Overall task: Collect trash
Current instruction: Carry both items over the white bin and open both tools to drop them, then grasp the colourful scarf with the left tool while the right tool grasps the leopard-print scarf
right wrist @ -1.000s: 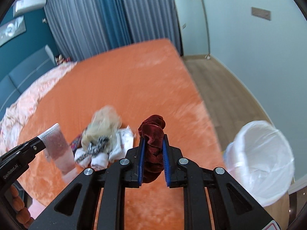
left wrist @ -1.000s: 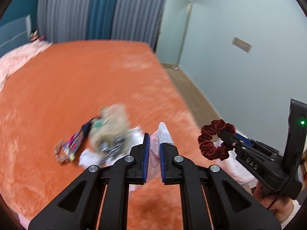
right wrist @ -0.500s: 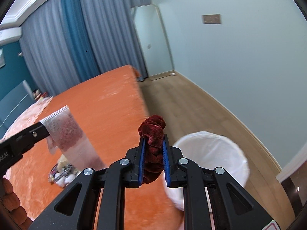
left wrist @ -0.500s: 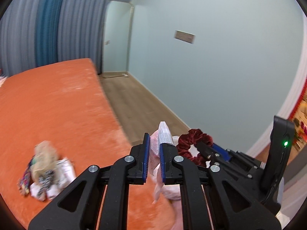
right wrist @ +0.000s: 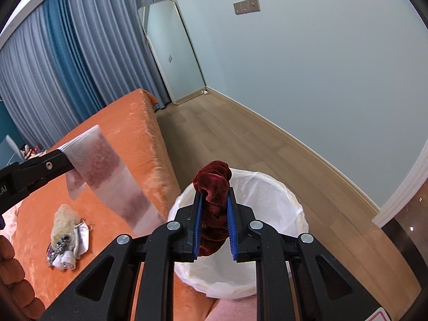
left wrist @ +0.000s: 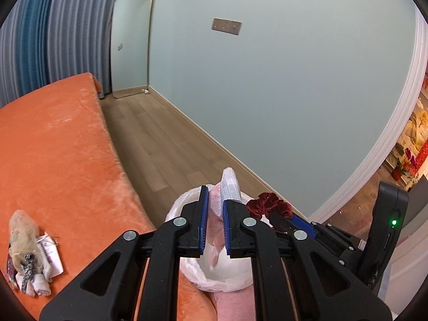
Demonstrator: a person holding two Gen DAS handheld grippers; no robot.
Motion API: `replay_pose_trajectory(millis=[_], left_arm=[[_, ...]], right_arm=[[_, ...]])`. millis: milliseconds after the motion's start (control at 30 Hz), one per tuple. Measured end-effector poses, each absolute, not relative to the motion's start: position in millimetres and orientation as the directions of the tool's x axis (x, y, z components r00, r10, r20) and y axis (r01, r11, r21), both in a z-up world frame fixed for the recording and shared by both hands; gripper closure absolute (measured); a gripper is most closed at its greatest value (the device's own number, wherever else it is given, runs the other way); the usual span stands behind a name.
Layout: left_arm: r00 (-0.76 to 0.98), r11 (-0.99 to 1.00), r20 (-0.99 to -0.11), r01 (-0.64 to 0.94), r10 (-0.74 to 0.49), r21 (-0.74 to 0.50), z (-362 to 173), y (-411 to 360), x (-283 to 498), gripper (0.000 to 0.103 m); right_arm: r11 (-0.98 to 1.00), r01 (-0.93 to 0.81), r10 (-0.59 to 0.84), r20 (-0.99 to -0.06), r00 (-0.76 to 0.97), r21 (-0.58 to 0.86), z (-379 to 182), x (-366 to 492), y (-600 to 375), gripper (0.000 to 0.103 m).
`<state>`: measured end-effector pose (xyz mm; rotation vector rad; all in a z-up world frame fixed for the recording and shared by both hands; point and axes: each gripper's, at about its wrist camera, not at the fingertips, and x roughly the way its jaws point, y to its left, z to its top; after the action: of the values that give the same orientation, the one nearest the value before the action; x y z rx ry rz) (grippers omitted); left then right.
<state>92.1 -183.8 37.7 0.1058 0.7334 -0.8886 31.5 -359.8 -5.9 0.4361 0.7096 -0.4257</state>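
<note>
My left gripper [left wrist: 215, 214] is shut on a clear plastic bag with pink content [left wrist: 227, 187]; the bag [right wrist: 107, 176] hangs over the bed edge, left of the bin, in the right wrist view. My right gripper [right wrist: 214, 219] is shut on a dark red velvet scrunchie [right wrist: 214, 187] and holds it above a white-lined trash bin [right wrist: 281, 200]. The bin [left wrist: 187, 203] sits on the floor just beyond my left gripper. The scrunchie [left wrist: 267, 206] also shows in the left wrist view.
A pile of small trash [left wrist: 29, 256] lies on the orange bed [left wrist: 53, 147]; it also shows in the right wrist view [right wrist: 67, 238]. Wooden floor [right wrist: 254, 144] runs between bed and pale wall. A mirror [right wrist: 171, 50] leans in the corner by the curtains.
Both grippers have swung right, away from the pile on the bed, and now hang over or beside the trash bin with their items still held.
</note>
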Motion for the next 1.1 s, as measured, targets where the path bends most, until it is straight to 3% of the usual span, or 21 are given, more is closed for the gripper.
replay_pose_trajectory(millis=[67,100,167,200,233,333,700,1100], left_arm=[[0.403,0.637,-0.620,0.741,-0.673,-0.211,34,-189,91,0.090],[0.403,0.640,-0.621,0.739,-0.672,-0.212,32,-191,91,0.085],[0.408,0.650,-0.624,0.727,-0.667,-0.220,28,-196,93,0.070],[0.420,0.667,-0.628,0.712,-0.656,-0.221,28,-196,93,0.052],[0.429,0.679,-0.628,0.699,-0.649,-0.224,28,-196,94,0.042],[0.444,0.699,-0.623,0.672,-0.644,-0.243,27,-188,97,0.035],[0.496,0.759,-0.618,0.591,-0.610,-0.275,31,-133,106,0.035],[0.587,0.849,-0.626,0.455,-0.514,-0.270,28,-49,109,0.024]], right_arm=[[0.825,0.511,-0.213,-0.703,0.679,0.243,-12,30,-365,0.081],[0.825,0.509,-0.209,-0.703,0.680,0.247,-14,31,-366,0.081],[0.823,0.514,-0.212,-0.710,0.672,0.241,-18,35,-366,0.074],[0.821,0.519,-0.216,-0.712,0.668,0.238,-19,35,-367,0.068],[0.819,0.522,-0.220,-0.712,0.667,0.236,-19,35,-369,0.058],[0.824,0.521,-0.235,-0.701,0.673,0.224,-16,34,-364,0.050],[0.856,0.477,-0.217,-0.697,0.684,0.202,-2,34,-335,0.044],[0.918,0.357,-0.144,-0.693,0.706,0.172,11,52,-262,0.039]])
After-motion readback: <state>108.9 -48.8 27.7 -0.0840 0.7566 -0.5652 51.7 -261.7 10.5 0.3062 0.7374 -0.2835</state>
